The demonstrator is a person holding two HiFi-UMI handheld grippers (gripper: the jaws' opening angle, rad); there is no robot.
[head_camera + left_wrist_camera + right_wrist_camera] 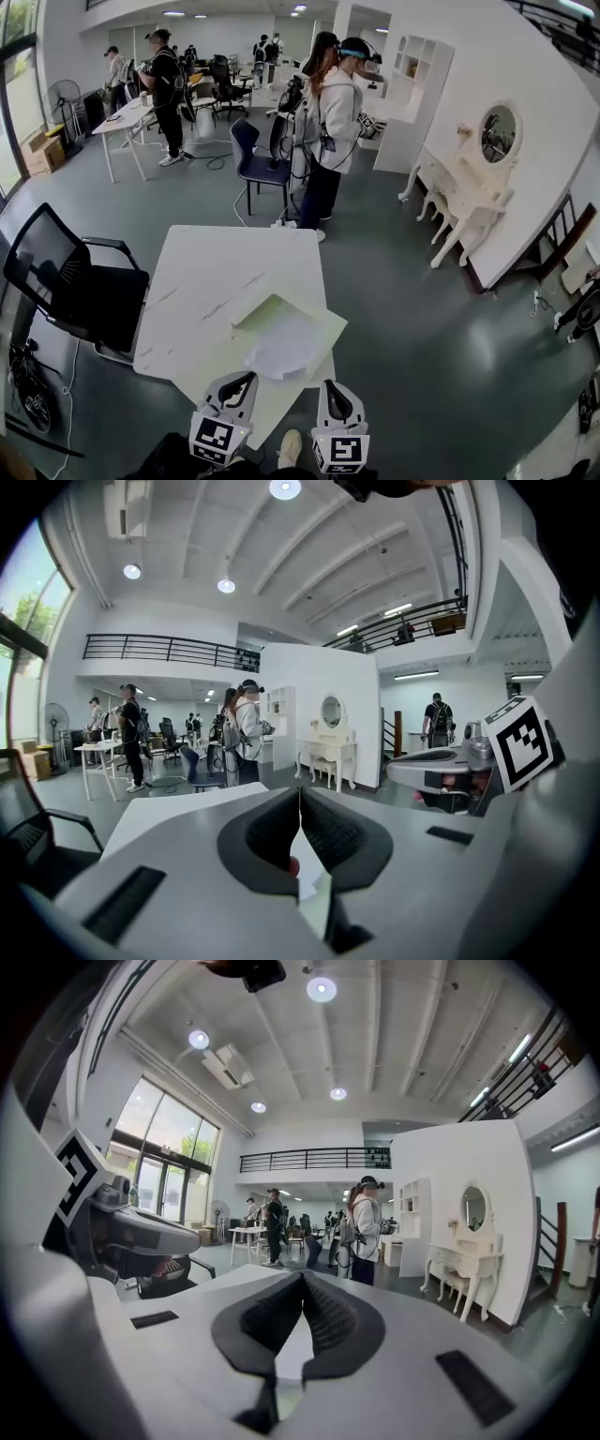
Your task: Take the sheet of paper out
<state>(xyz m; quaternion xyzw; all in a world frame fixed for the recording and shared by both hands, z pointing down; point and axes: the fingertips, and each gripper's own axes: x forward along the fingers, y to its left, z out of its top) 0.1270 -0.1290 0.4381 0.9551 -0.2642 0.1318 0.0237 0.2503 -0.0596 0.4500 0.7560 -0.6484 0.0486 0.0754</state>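
Hovering at the table's near edge, left gripper faces the paper.

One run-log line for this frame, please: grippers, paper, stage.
left gripper: shut, empty | right gripper: shut, empty | sheet of paper: on folder, table near edge, untouched | stage: pre-grasp

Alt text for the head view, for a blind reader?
The left claw and right claw, both shut, hover at the near edge of a white table where a white sheet lies on a pale green folder; people stand behind.
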